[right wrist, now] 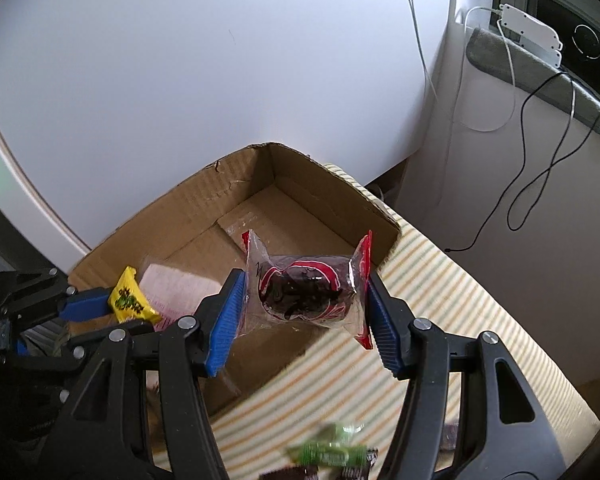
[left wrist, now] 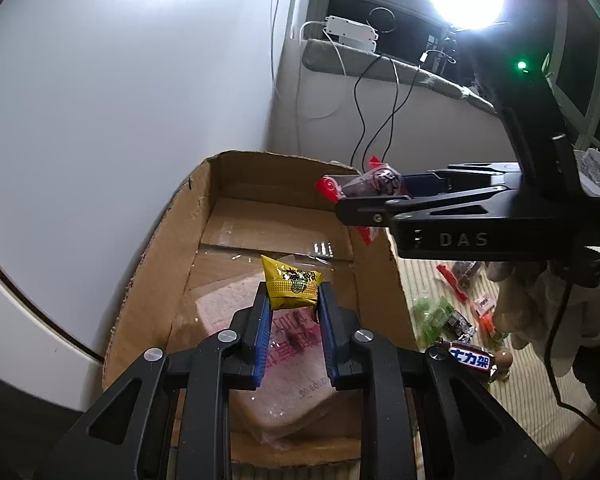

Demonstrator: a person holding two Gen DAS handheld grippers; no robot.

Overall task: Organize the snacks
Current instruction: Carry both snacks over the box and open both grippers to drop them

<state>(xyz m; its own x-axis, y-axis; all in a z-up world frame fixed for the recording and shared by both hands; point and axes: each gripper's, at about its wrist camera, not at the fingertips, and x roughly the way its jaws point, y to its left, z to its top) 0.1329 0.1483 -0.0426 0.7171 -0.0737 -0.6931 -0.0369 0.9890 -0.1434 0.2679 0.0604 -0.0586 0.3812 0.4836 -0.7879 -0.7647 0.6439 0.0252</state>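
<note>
While both packets hung over the cardboard box (right wrist: pixel 188 216), seemingly for dropping in, the left gripper (left wrist: pixel 292 308) pinched a yellow snack (left wrist: pixel 290 286); the right gripper (right wrist: pixel 304 304) clamped a red-edged packet (right wrist: pixel 306 286); perhaps a pink packet (left wrist: pixel 236 312) lay inside.

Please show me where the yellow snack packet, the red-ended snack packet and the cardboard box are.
yellow snack packet (left wrist: pixel 292 286): left wrist view, printed front.
red-ended snack packet (right wrist: pixel 304 294): right wrist view, clear middle.
cardboard box (right wrist: pixel 236 188): right wrist view, inner back wall.
</note>
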